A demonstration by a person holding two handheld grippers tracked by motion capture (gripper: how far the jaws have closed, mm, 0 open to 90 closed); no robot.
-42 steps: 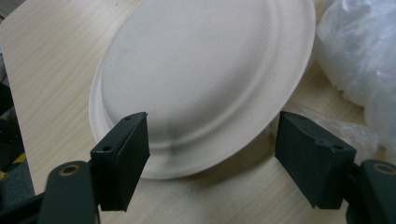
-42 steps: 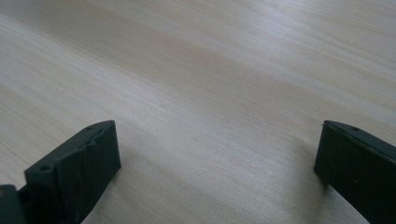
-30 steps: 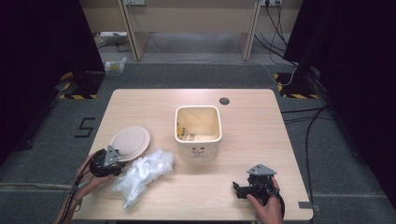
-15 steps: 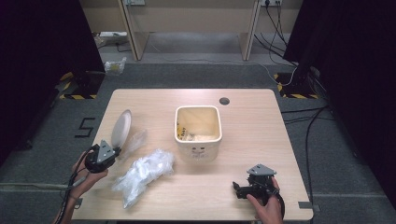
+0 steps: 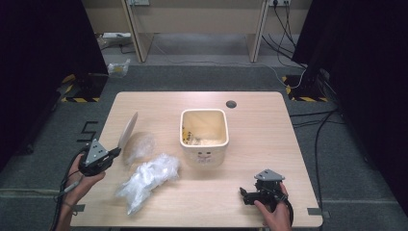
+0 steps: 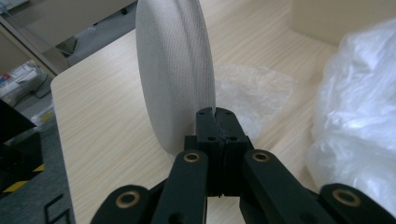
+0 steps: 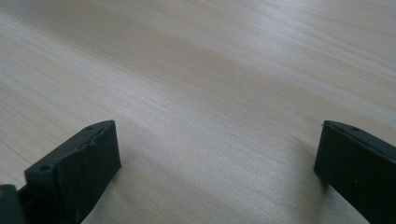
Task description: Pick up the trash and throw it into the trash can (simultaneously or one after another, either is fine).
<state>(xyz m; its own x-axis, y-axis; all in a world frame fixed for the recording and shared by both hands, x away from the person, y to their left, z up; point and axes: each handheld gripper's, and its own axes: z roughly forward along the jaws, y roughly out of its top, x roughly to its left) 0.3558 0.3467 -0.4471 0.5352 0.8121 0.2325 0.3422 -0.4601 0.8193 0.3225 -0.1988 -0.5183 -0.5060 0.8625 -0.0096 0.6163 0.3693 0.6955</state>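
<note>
Tilted up from where it lay flat a second ago, the pale round plate (image 5: 128, 130) now stands almost on edge, lifted off a sheet of clear wrap (image 5: 140, 144) that it had covered. From the high view, the left gripper (image 5: 114, 153) pinches the plate's lower rim near the table's (image 5: 269, 125) left edge, with the crumpled plastic bag (image 5: 146, 180) just beside it and the cream square bin (image 5: 203, 135) further right. The right gripper (image 5: 244, 195) rests near the front right of the table, well apart from everything.

The left gripper view shows its jaws pressed together on the plate (image 6: 175, 74) rim, a thin bite low on a tall disc; the clear wrap (image 6: 254, 93) lies behind and the bag (image 6: 359, 121) bulges at right.

The right gripper view shows the jaws wide apart over bare wood (image 7: 210, 93).

My worry: with so shallow a grip at the rim, the plate could pivot or slip out if swung quickly, and it might snag the wrap.
</note>
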